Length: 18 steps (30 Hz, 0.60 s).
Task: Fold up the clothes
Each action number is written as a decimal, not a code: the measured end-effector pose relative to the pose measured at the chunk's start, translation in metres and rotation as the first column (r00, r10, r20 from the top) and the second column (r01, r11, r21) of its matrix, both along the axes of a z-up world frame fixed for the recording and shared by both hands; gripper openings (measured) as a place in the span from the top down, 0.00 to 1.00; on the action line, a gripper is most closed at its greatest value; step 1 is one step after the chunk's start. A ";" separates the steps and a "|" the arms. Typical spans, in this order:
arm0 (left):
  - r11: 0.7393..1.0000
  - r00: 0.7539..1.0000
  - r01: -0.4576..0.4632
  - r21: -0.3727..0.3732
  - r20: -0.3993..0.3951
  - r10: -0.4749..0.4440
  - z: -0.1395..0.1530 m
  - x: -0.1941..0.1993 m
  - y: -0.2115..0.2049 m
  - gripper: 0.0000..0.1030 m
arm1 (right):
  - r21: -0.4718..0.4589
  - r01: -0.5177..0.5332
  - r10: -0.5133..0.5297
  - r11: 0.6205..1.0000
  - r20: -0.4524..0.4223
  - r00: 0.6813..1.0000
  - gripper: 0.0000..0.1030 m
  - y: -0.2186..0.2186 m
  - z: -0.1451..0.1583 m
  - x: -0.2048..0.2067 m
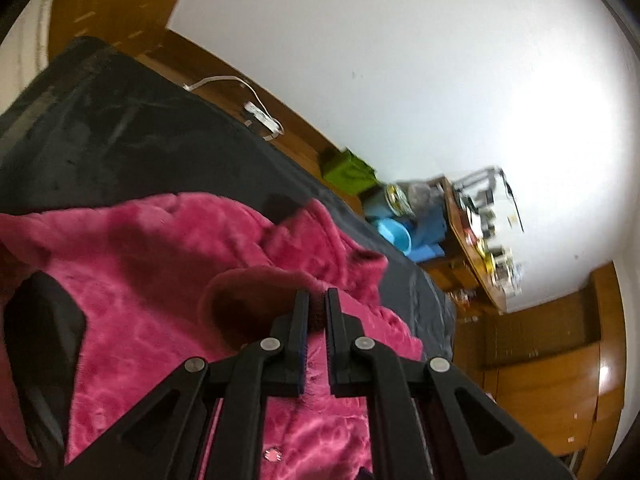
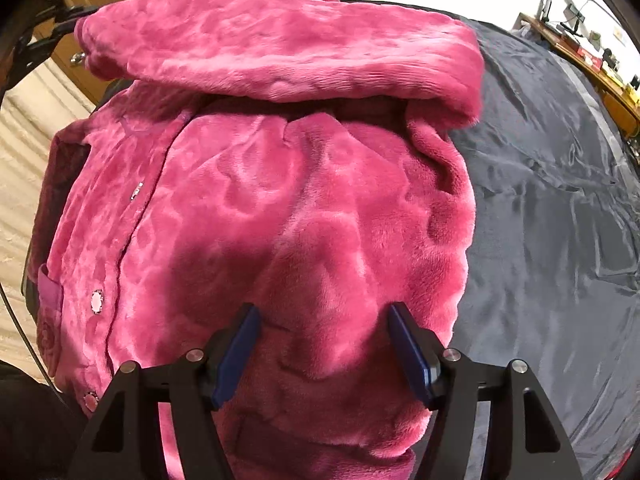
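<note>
With your left gripper (image 1: 318, 300) clamped on the dark cuff (image 1: 256, 304) and your right gripper (image 2: 324, 320) gaping above the pink fleece jacket (image 2: 280, 208) on the bed's dark cover (image 2: 560, 200), lay the sleeve (image 2: 280, 48) flat across the chest.

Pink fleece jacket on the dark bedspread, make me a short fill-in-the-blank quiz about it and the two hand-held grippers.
1. The left hand-held gripper is shut on a ribbed ____ of the fluffy pink fleece jacket.
2. The right hand-held gripper has its jaws ____ above the jacket.
3. The jacket lies on a dark ____ bedspread.

Missing words: cuff; open; grey
</note>
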<state>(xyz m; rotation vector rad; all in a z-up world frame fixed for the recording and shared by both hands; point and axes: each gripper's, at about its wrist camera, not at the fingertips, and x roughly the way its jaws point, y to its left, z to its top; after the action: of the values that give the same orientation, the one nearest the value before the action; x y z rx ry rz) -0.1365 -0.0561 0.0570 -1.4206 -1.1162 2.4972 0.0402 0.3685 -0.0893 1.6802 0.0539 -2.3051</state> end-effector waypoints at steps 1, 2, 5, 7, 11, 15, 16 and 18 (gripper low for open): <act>1.000 1.000 -0.009 -0.010 0.001 0.009 -0.001 0.000 -0.004 0.92 | 0.001 0.001 -0.001 1.000 0.002 1.000 0.34 0.000 0.001 -0.001; 1.000 1.000 -0.018 -0.020 0.003 0.018 -0.001 0.001 -0.009 0.92 | -0.002 0.006 -0.006 1.000 0.002 1.000 0.33 0.001 0.002 -0.002; 0.998 1.000 -0.028 -0.048 0.013 0.028 -0.006 0.000 -0.018 0.92 | -0.006 0.032 -0.032 0.999 -0.050 0.998 0.33 0.007 0.019 -0.010; 0.998 1.000 -0.007 -0.060 0.030 0.009 -0.014 -0.002 -0.018 0.92 | -0.015 0.058 -0.059 0.998 -0.099 0.993 0.33 0.013 0.034 -0.019; 0.996 0.998 0.048 -0.078 0.055 -0.044 -0.032 -0.006 -0.012 0.92 | -0.018 0.111 -0.112 0.994 -0.145 0.983 0.33 0.026 0.049 -0.034; 0.990 0.991 0.119 -0.073 0.062 -0.115 -0.050 -0.010 0.007 0.92 | -0.003 0.133 -0.132 0.991 -0.165 0.977 0.33 0.026 0.052 -0.046; 0.987 0.989 0.139 -0.078 0.062 -0.134 -0.054 -0.012 0.014 0.91 | 0.000 0.132 -0.130 0.991 -0.178 0.975 0.33 0.023 0.052 -0.051; 0.979 0.982 0.186 -0.083 0.061 -0.181 -0.064 -0.018 0.030 0.90 | 0.004 0.128 -0.125 0.992 -0.209 0.970 0.33 0.018 0.057 -0.060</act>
<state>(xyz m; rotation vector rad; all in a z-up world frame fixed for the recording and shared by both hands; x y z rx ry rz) -0.1548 -0.0258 -0.0068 -1.5434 -0.8476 2.4201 -0.0201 0.3864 -0.0324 1.4830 0.0097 -2.5750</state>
